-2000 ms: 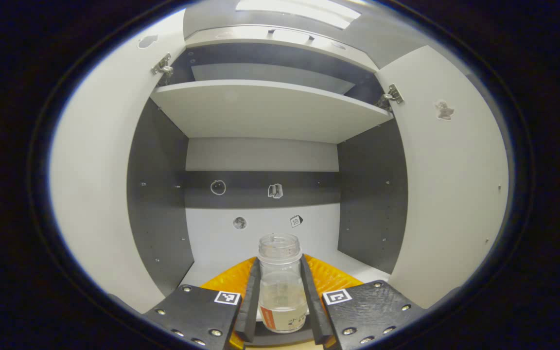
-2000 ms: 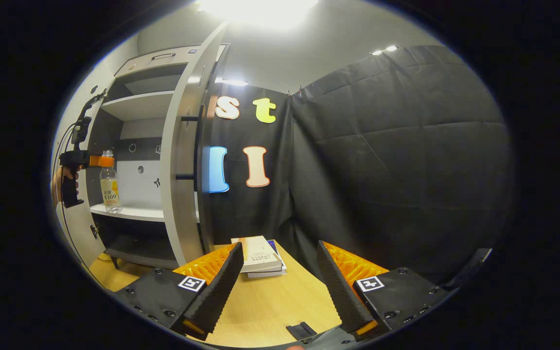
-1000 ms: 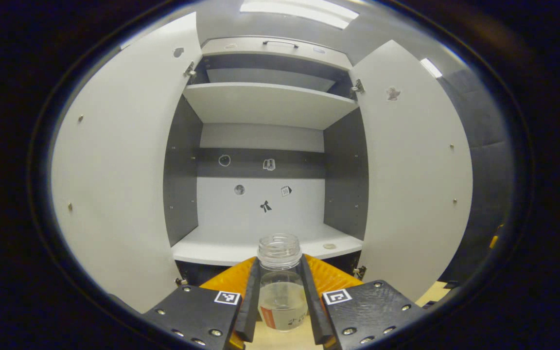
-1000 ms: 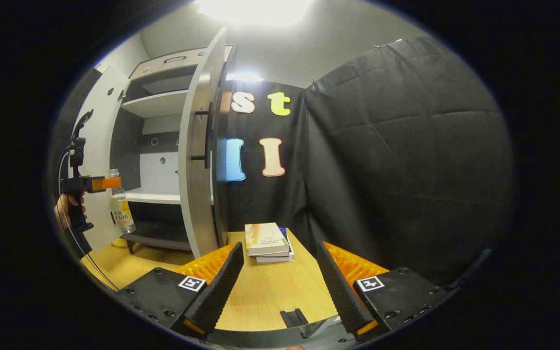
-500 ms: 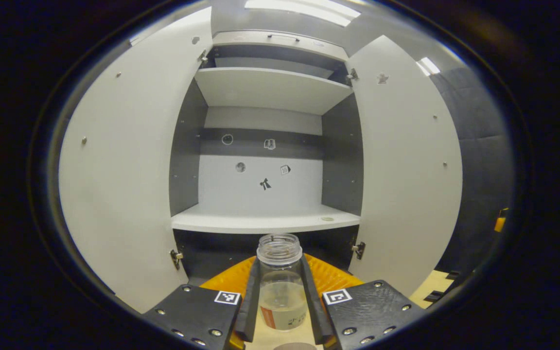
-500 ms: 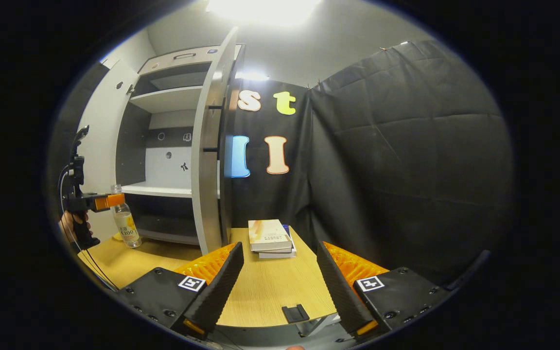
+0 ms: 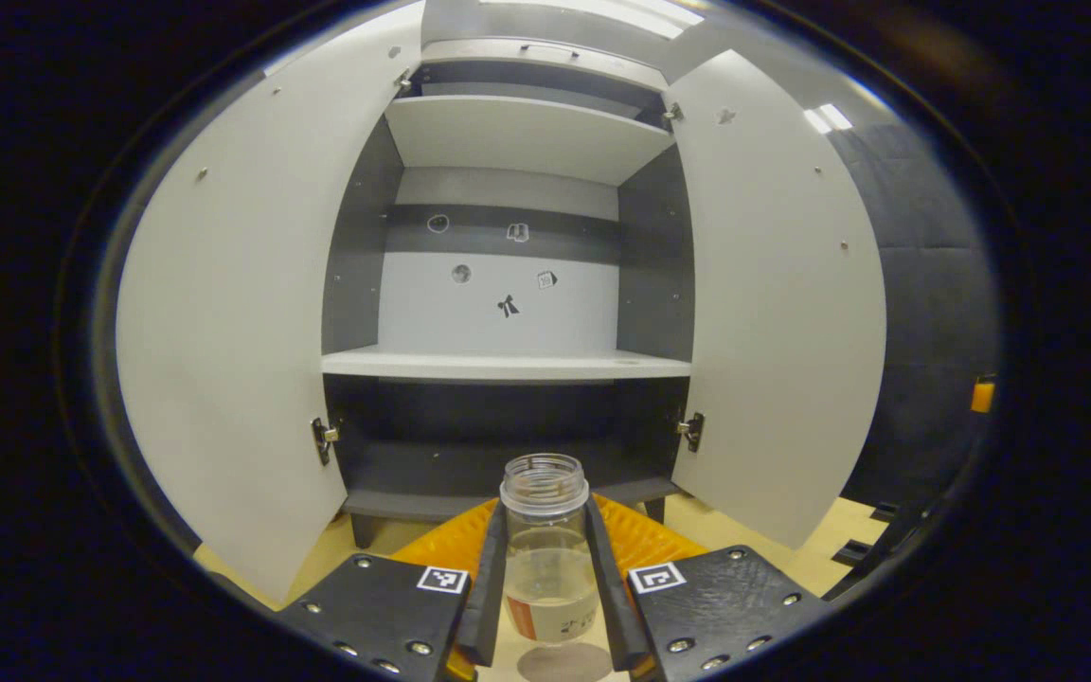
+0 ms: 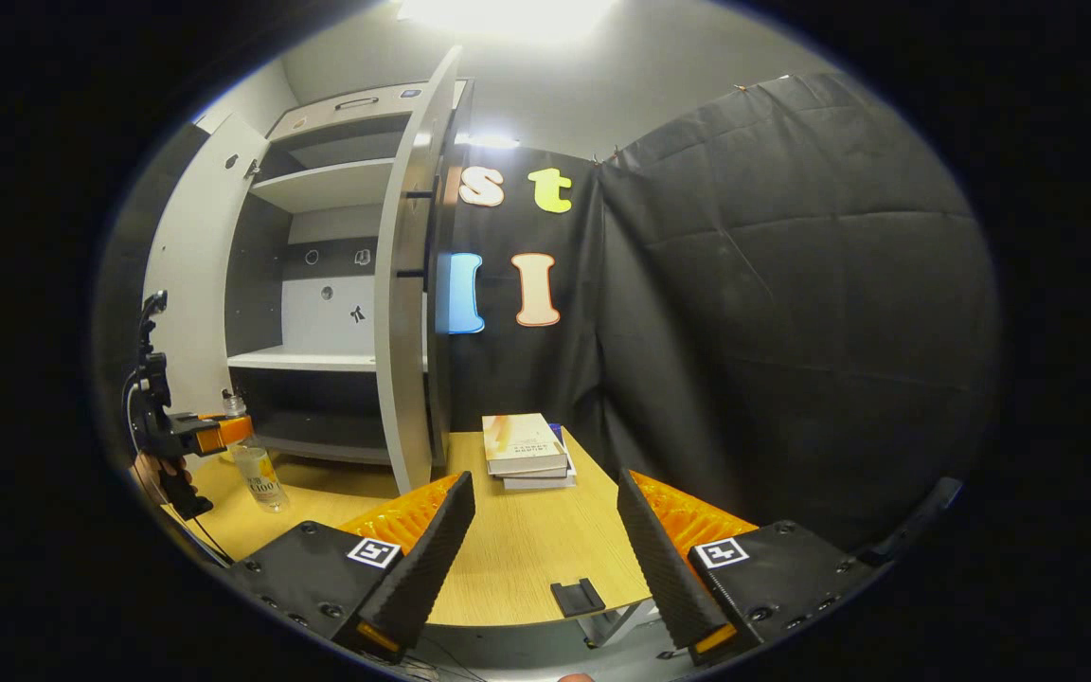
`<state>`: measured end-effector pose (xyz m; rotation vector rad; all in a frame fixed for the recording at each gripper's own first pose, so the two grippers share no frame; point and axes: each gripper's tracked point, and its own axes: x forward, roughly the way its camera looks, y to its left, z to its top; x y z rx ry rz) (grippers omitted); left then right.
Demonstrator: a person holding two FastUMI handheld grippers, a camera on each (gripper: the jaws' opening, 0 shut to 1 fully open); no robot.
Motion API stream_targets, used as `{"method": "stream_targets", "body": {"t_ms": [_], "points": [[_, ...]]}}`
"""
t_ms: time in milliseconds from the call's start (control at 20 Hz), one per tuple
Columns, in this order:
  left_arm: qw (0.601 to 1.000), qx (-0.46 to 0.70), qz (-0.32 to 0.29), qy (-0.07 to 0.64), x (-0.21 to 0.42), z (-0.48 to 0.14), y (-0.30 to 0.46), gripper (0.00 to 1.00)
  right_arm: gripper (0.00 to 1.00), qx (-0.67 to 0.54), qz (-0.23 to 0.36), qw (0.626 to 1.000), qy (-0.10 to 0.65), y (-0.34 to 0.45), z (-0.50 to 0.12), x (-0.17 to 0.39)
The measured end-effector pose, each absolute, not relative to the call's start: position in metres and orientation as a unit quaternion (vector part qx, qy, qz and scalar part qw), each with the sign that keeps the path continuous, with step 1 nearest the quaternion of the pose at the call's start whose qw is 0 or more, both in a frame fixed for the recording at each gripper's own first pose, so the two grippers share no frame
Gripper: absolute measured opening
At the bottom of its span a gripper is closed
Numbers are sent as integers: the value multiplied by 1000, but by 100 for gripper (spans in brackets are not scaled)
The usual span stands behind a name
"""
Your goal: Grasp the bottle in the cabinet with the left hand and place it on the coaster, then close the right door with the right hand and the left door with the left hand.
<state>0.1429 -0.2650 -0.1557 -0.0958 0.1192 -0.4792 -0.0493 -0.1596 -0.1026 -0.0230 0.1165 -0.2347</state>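
At lower centre of the left gripper view, the left gripper (image 7: 545, 578) pinches a clear, uncapped plastic bottle (image 7: 545, 559).
Behind stands the grey cabinet (image 7: 508, 365), both doors open; the right gripper (image 8: 545, 554) hovers spread over the wooden table (image 8: 527, 559).

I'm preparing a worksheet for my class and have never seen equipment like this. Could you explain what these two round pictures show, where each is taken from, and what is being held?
There is no robot here: a person holds a two-finger claw in each hand, and a wide-angle camera rides on each one.

The left gripper view looks along the left claw, shut on a clear bottle with no cap. Behind it stands an open cabinet with both doors swung wide. A round coaster shows just below the bottle.

The right gripper view looks along the right claw, open and holding nothing. It hangs over a wooden table that bears a stack of books. Far off on the left of this view you see the left claw with the bottle.
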Motion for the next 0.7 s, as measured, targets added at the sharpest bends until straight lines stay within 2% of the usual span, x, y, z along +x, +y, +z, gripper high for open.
{"method": "stream_targets", "body": {"t_ms": [200,300,400,500,550,700], "points": [[968,-50,-234,70,141,-180,-266,44,97,-18,-120,990,65,-161,-106,-53],[969,-48,-232,73,140,-191,-267,49,97,-20,-117,990,71,-161,-106,-54],[969,-43,-231,75,137,-203,-268,47,97,-28,-119,990,73,-163,-104,-55],[968,-45,-233,82,133,-215,-271,49,95,-32,-121,990,70,-165,-100,-56],[967,-46,-233,89,131,-221,-272,44,95,-33,-121,990,71,-165,-101,-56],[967,-51,-231,92,127,-230,-276,47,97,-35,-117,989,80,-166,-103,-54]]}}
